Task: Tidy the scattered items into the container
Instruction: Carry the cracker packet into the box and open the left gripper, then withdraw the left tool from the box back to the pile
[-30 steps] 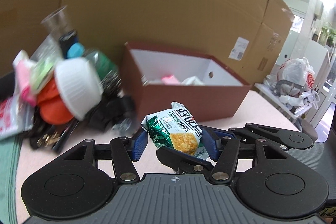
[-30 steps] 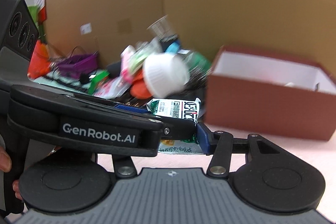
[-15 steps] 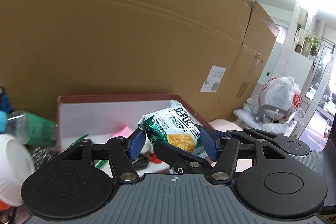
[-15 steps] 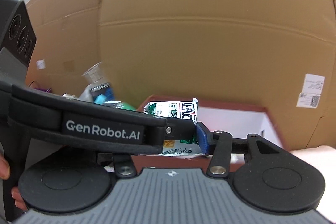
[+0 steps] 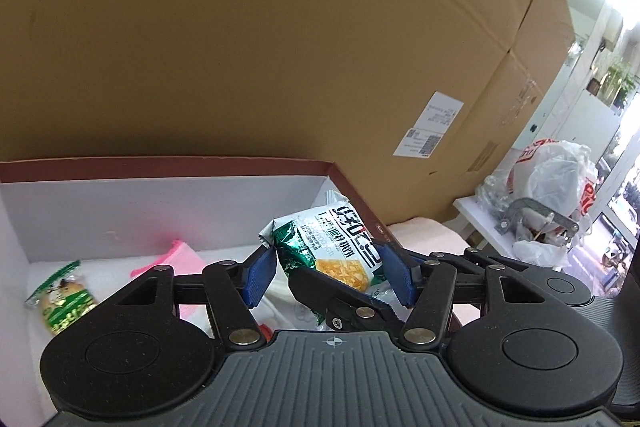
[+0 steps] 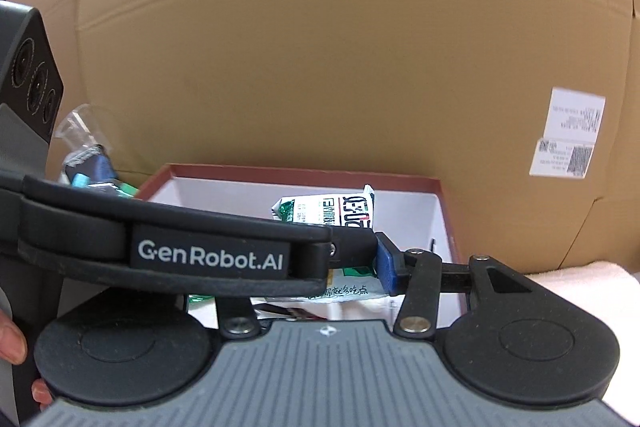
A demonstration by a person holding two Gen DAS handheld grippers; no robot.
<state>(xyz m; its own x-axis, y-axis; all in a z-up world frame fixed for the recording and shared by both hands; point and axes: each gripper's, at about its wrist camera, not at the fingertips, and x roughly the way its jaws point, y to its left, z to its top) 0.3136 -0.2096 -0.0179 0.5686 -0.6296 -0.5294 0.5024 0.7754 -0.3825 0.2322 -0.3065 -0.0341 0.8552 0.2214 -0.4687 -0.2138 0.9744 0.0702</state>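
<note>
A green and white snack packet (image 5: 336, 247) hangs over the open brown box (image 5: 160, 167) with white inner walls. My right gripper (image 6: 326, 267) is shut on the snack packet (image 6: 340, 213); its right blue pad presses the edge, and its left pad is hidden behind the left gripper's black casing (image 6: 208, 255). My left gripper (image 5: 328, 273) stands open around the same packet, its left pad a little clear of the wrapper. In the right wrist view the box (image 6: 300, 171) lies straight ahead below the packet.
A pink packet (image 5: 176, 259) and a green biscuit packet (image 5: 64, 299) lie in the box. A tall cardboard wall (image 5: 280, 47) stands right behind it. Leftover clutter (image 6: 92, 167) sits left of the box. A white plastic bag (image 5: 556, 179) is far right.
Both grippers carried the snack packet from beside the clutter pile to above the box. The left gripper's jaws widened and its left pad came off the wrapper.
</note>
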